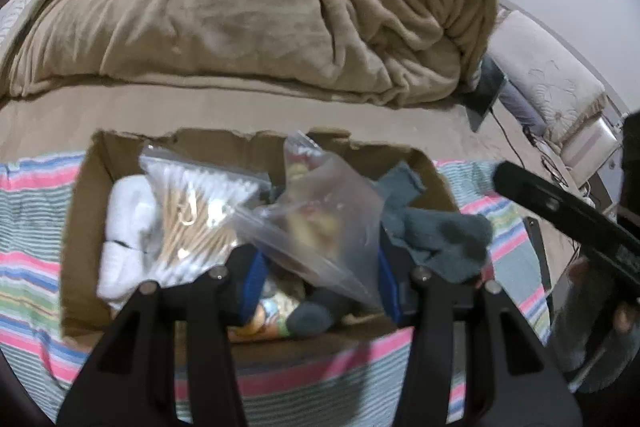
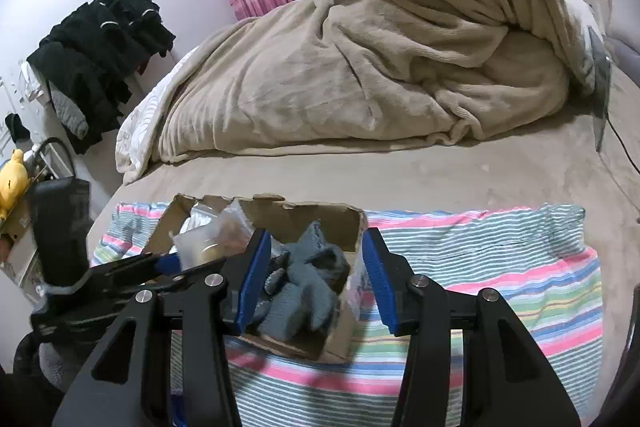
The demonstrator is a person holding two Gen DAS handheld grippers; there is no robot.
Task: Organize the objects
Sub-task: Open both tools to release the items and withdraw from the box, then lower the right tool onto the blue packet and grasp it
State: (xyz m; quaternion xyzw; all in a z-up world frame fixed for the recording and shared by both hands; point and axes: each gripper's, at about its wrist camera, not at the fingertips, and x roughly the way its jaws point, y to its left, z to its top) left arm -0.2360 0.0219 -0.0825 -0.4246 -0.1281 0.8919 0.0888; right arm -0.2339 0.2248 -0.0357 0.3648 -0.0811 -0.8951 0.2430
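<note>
An open cardboard box sits on a striped cloth on the bed. Inside lie a clear bag of cotton swabs, a clear bag of snacks, white cloth and grey socks. My left gripper is open, its blue pads down in the box on either side of the snack bag's lower end. My right gripper is open and empty, over the box's right end above the grey socks. The left gripper shows in the right wrist view at the snack bag.
A rumpled tan blanket fills the back of the bed. A dark tablet-like item and cables lie at the bed's right. Black clothes hang by the wall at left, with a yellow toy below.
</note>
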